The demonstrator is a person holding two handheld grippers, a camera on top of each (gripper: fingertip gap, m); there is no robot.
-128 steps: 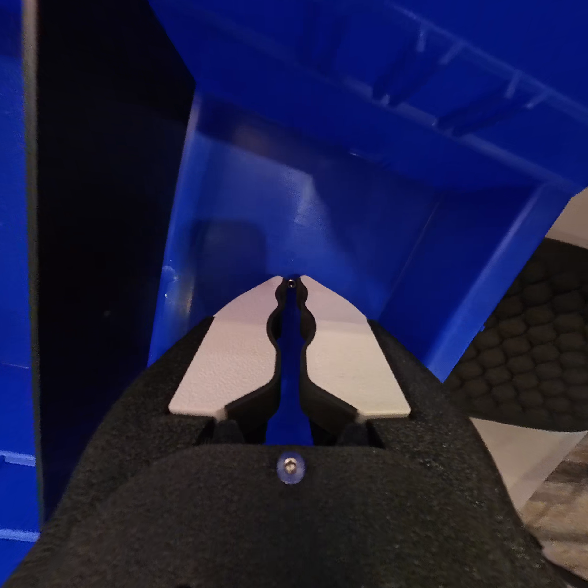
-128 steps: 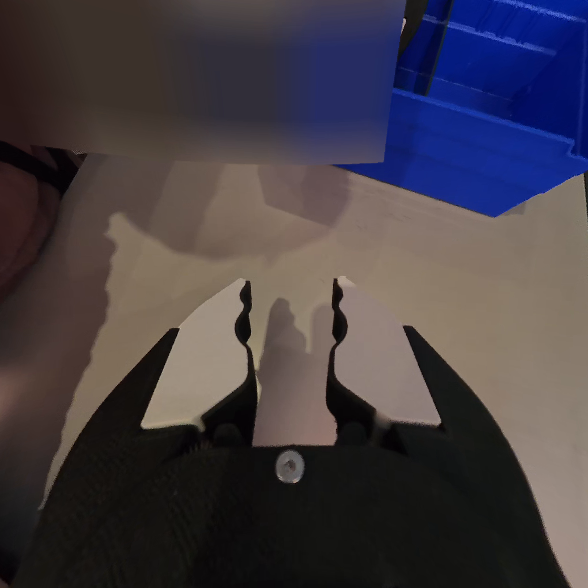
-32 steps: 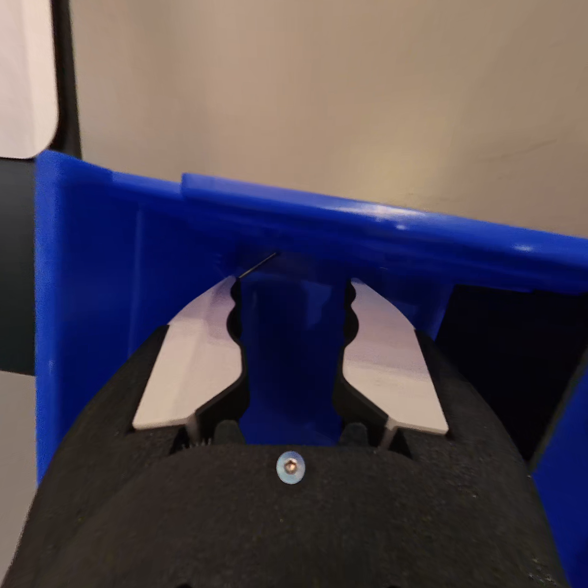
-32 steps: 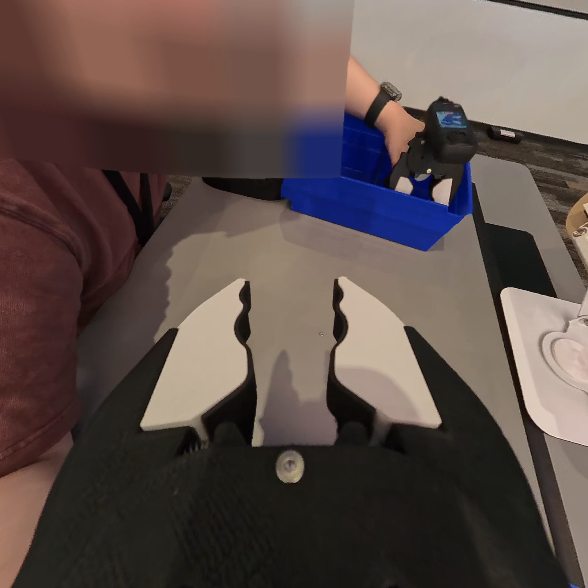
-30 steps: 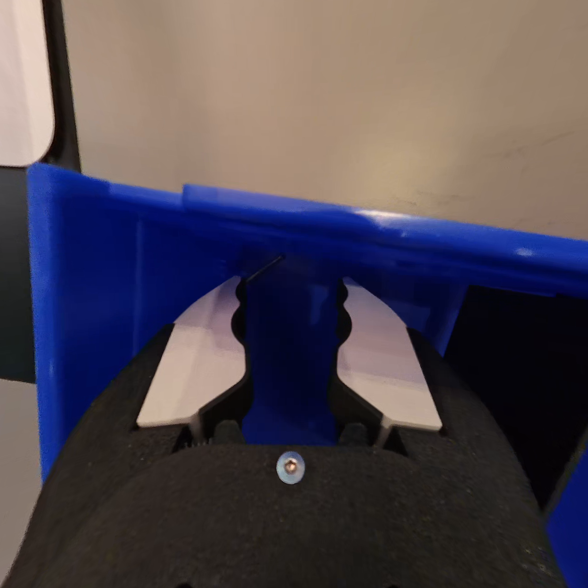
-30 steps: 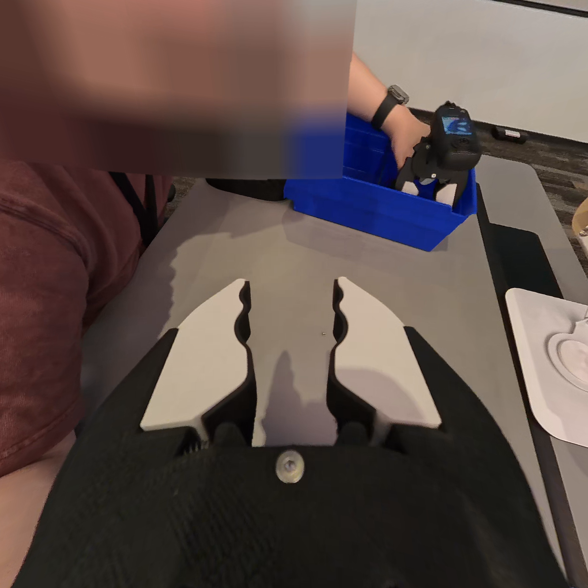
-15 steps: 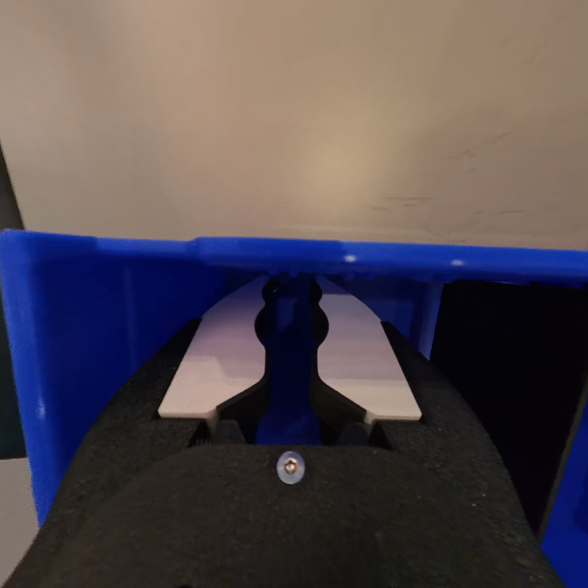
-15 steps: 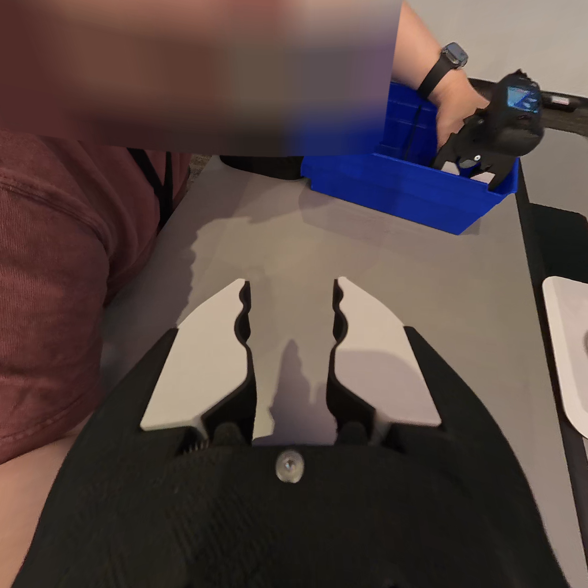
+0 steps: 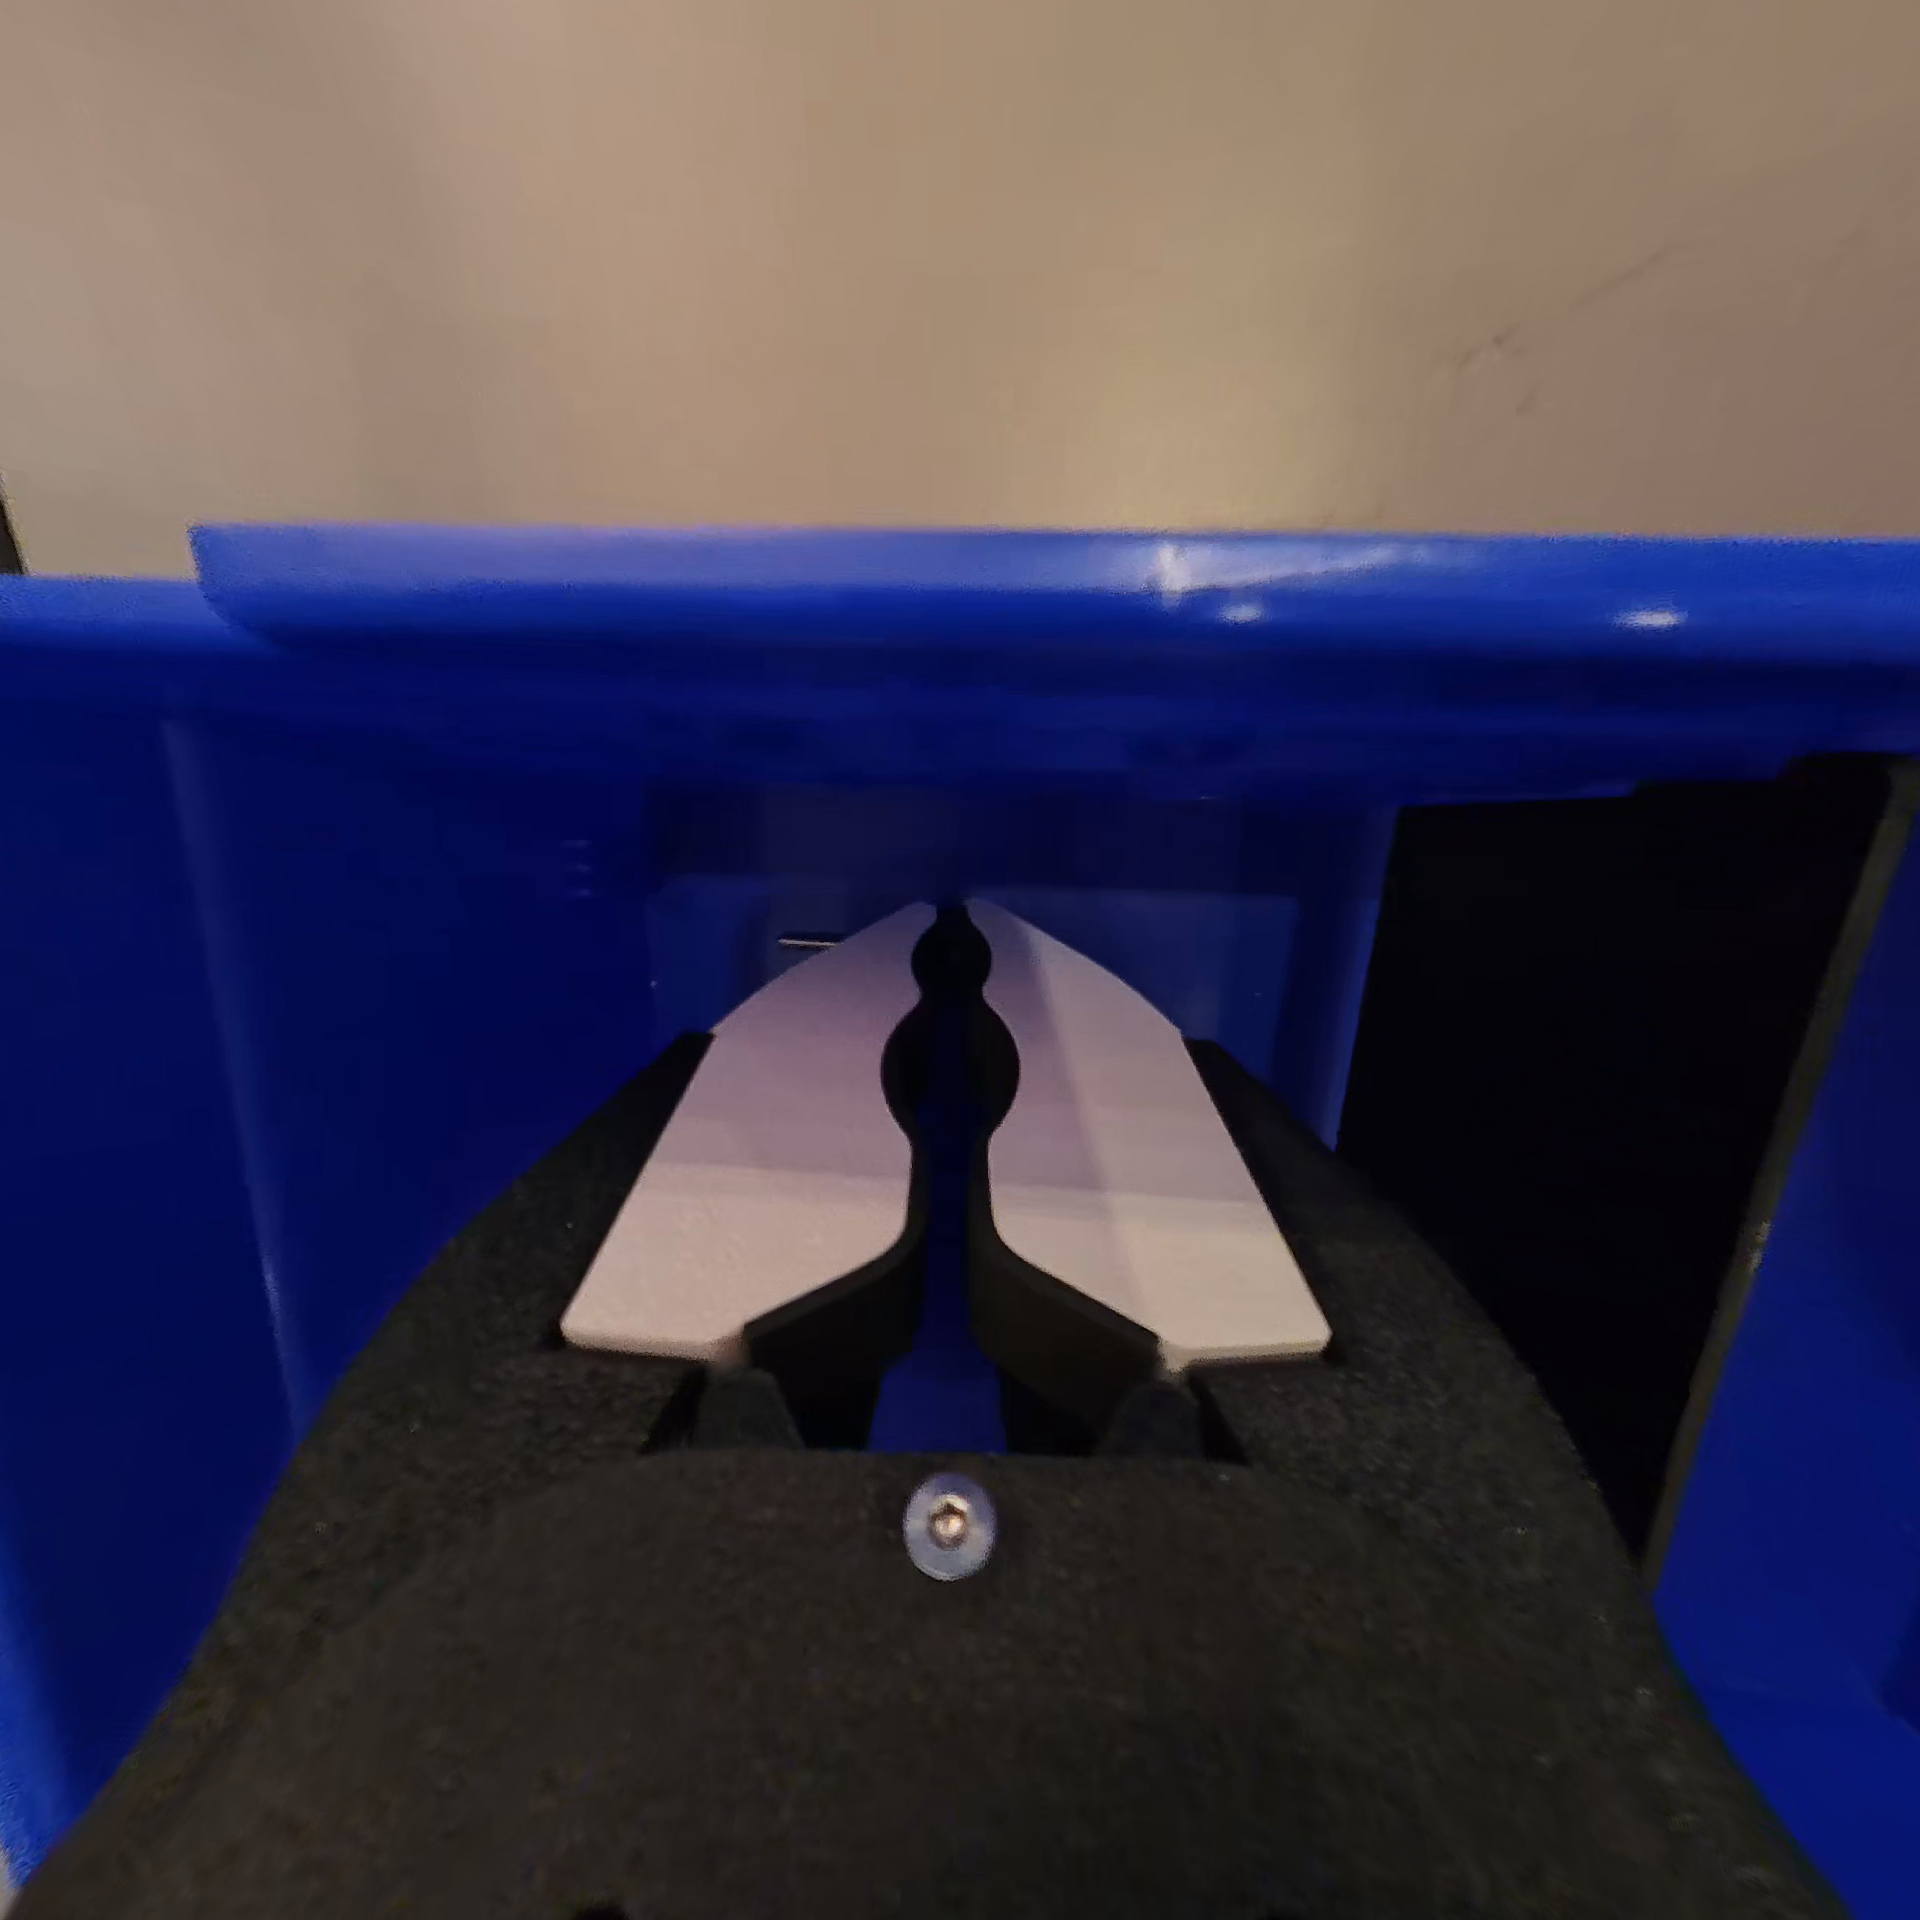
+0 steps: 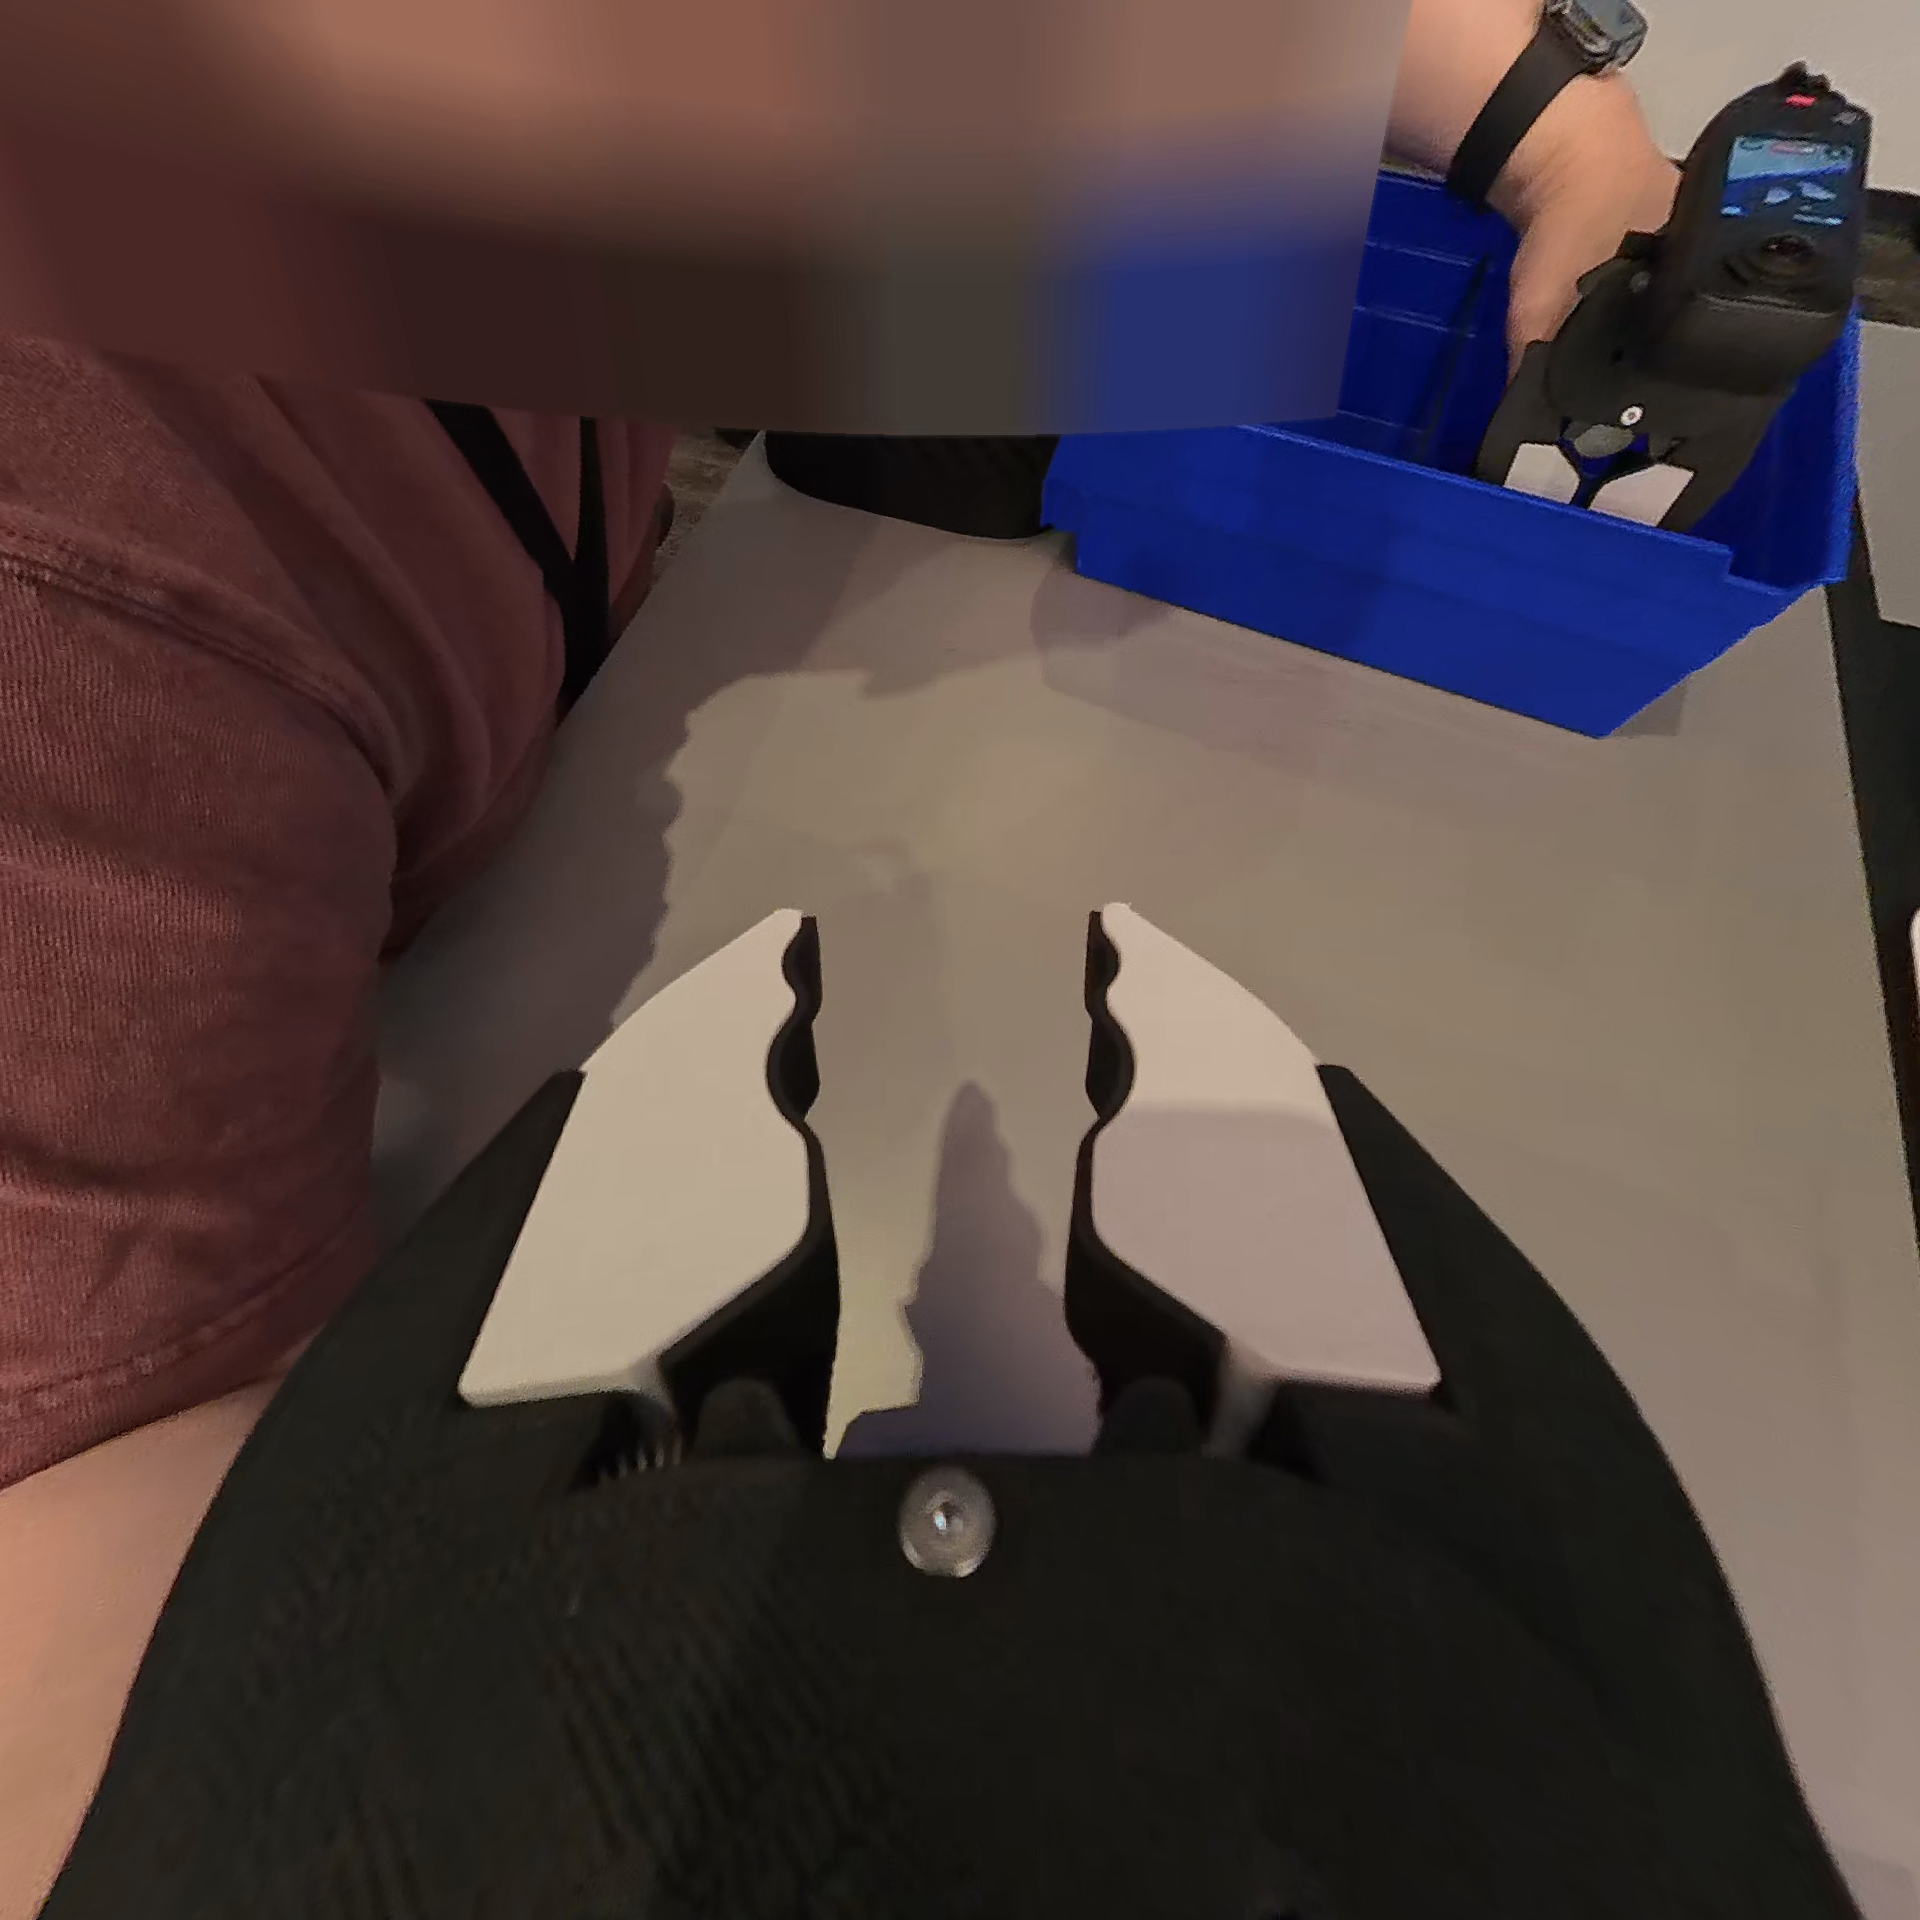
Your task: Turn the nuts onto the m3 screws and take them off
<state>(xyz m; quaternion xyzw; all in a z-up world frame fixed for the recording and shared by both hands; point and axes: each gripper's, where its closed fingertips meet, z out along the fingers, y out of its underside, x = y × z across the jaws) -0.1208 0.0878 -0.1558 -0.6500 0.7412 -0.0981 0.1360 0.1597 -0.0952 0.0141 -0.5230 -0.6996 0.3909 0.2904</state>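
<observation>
The grey table (image 10: 1299, 883) carries a blue bin (image 10: 1455, 592) at its far side, and the step in hand looks like fetching a part from it. The left gripper (image 9: 951, 912) dips into a bin compartment, tips closed together near the front wall; whether they pinch a screw or nut I cannot tell — only a thin dark sliver (image 9: 800, 943) lies just beside them. The right gripper (image 10: 951, 925) hovers over bare table, fingers spread wide, empty. Next calls for lifting out cleanly — then bringing the part toward the waiting right gripper.
</observation>
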